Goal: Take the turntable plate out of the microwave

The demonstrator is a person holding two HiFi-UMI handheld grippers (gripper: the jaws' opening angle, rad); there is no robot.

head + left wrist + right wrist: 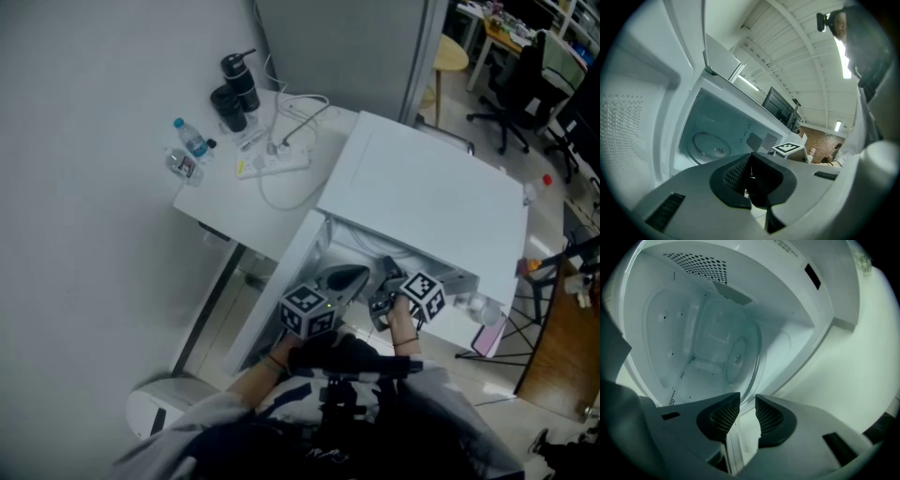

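The white microwave (pixel 422 187) stands on a white table with its door (pixel 277 281) swung open to the left. The glass turntable plate (pixel 710 145) lies on the cavity floor. In the right gripper view the plate (pixel 736 357) fills the cavity, and its near rim runs down to the gap between the jaws. My right gripper (pixel 747 404) is open, its pads a little apart with no clear press on the rim; in the head view it (pixel 386 270) is at the cavity mouth. My left gripper (pixel 751 158) is shut on nothing and hangs in front of the opening (pixel 359 274).
On the table left of the microwave are two plastic bottles (pixel 192 150), a black flask (pixel 239 89) and a power strip (pixel 272 161) with loose cables. Another bottle (pixel 483 307) lies by the microwave's right front corner. Office chairs (pixel 506 84) and a wooden desk (pixel 562 347) stand at the right.
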